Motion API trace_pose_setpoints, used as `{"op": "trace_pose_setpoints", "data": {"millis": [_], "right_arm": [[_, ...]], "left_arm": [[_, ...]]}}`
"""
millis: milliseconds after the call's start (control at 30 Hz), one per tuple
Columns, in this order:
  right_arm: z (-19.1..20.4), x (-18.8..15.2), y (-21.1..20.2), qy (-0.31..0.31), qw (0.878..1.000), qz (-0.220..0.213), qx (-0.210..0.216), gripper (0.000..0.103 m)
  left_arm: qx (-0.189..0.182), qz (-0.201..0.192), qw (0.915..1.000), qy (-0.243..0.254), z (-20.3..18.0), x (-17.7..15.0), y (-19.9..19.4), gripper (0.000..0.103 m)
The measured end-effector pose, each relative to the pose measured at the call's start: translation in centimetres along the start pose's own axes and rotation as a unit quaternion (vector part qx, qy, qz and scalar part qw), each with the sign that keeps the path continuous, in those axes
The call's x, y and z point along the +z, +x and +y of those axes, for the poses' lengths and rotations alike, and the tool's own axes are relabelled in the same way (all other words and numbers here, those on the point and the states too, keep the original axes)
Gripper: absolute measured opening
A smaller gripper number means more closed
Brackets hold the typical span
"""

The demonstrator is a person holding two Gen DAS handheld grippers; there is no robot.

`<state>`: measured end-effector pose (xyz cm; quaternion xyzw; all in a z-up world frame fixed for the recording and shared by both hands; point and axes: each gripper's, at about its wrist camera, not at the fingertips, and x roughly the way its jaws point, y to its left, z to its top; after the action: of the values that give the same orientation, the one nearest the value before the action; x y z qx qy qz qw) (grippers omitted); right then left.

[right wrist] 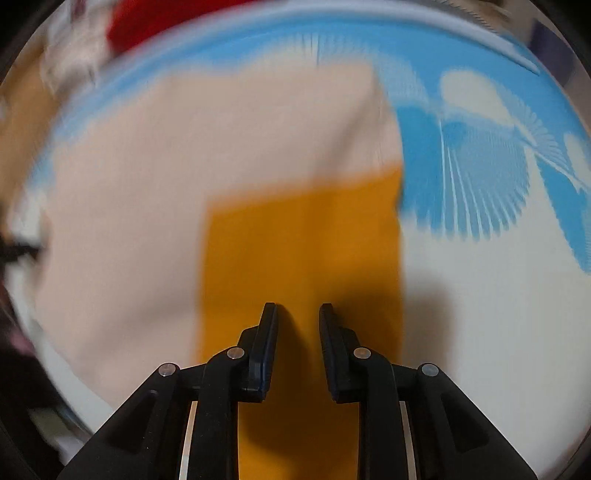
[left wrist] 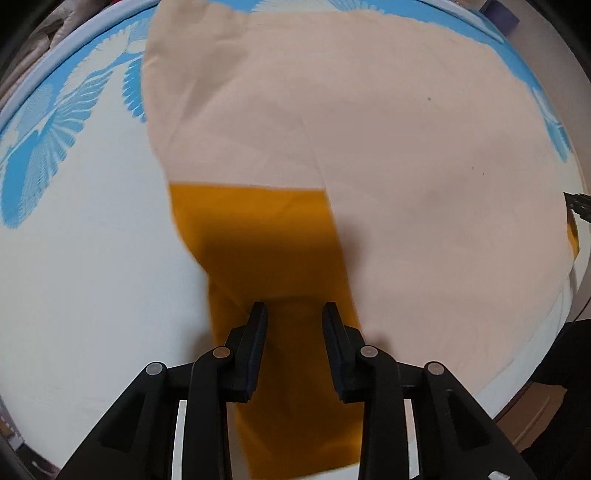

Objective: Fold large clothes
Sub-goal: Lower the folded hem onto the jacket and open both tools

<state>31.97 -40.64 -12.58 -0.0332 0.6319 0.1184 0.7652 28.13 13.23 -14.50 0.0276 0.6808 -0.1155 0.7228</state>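
A large garment lies spread on a bed: a pale peach body [left wrist: 388, 147] with orange panels [left wrist: 266, 251]. In the left wrist view my left gripper [left wrist: 294, 308] hovers over an orange panel at the near left end, jaws apart, nothing between them. In the right wrist view, which is blurred, my right gripper [right wrist: 297, 308] hovers over another orange panel [right wrist: 303, 251] at the garment's right end, jaws apart and empty. The peach body [right wrist: 184, 177] stretches away to the left there.
The bed sheet [left wrist: 81, 266] is white with a blue feather pattern [right wrist: 472, 177] and a pale piped edge. The other gripper shows at the far right edge [left wrist: 580, 206]. Blurred red and pale clutter [right wrist: 155, 18] lies beyond the bed.
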Motion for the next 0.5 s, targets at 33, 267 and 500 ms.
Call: {"op": "trace_pose_setpoints", "data": {"millis": [33, 267, 500], "right_arm": [[-0.2, -0.8, 0.2, -0.001, 1.0, 0.009, -0.006, 0.024], [-1.3, -5.1, -0.5, -0.012, 0.999, 0.045, -0.004, 0.024], [-1.6, -9.6, -0.3, -0.035, 0.985, 0.106, -0.134, 0.025]], "left_arm": [[-0.006, -0.001, 1.0, 0.0, -0.2, -0.3, -0.6, 0.027], [0.003, 0.046, 0.994, 0.099, -2.5, -5.3, 0.5, 0.029], [0.121, 0.052, 0.9863, 0.099, -4.0, -8.9, -1.5, 0.03]]}}
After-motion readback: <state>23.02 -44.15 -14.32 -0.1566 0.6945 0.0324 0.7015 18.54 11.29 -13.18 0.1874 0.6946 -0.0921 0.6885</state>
